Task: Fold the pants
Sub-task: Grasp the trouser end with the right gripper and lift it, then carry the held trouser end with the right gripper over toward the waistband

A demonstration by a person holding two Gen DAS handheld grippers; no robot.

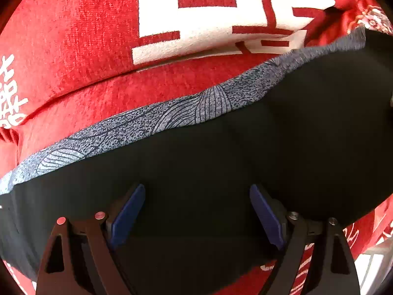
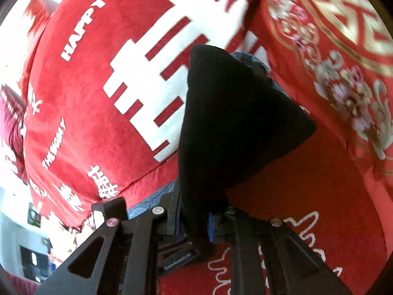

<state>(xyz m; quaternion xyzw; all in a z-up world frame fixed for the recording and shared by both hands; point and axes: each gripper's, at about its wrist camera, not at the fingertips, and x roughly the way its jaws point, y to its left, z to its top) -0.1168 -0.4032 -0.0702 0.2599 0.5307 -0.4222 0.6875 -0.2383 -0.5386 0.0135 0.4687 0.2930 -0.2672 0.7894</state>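
Left wrist view: the left gripper hangs spread, blue pads clear, above the black soft-fabric pants lying on the red plush cover.

Right wrist view: the right gripper pinches a raised pants corner; carry it across level to keep the fold flat.

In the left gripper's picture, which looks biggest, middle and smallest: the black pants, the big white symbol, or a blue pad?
1. black pants
2. big white symbol, cut off by the picture's edge
3. blue pad, though nearest the camera
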